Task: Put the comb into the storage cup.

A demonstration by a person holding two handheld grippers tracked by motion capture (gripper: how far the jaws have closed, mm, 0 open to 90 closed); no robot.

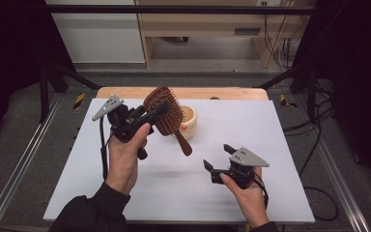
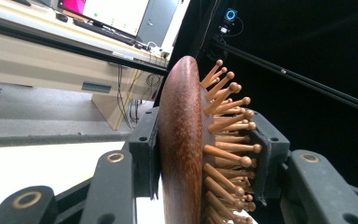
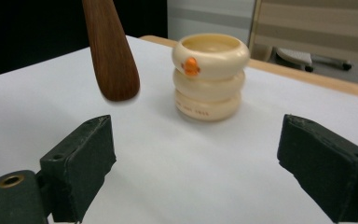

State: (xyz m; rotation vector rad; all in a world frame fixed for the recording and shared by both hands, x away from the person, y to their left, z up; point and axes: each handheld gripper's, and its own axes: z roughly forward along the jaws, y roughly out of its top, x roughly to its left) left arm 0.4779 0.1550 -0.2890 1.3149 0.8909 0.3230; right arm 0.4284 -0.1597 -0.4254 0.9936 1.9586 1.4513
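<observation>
A brown wooden hairbrush (image 1: 164, 110) hangs above the white table, its handle (image 3: 109, 51) pointing down toward me. My left gripper (image 1: 160, 108) is shut on the brush head (image 2: 182, 149), one pad on the smooth back and one on the bristles. A cream ringed cup (image 1: 189, 122) with an orange mark (image 3: 191, 66) stands behind the brush. My right gripper (image 1: 218, 157) is low at the right front, open, nothing between its pads. In the right gripper view the right gripper (image 3: 193, 168) faces the cream ringed cup (image 3: 209, 77).
The white table (image 1: 270, 145) has a wooden strip along its far edge (image 1: 232, 93). Black frame bars and cables stand at both sides. A desk and monitor (image 2: 116, 14) lie beyond the table.
</observation>
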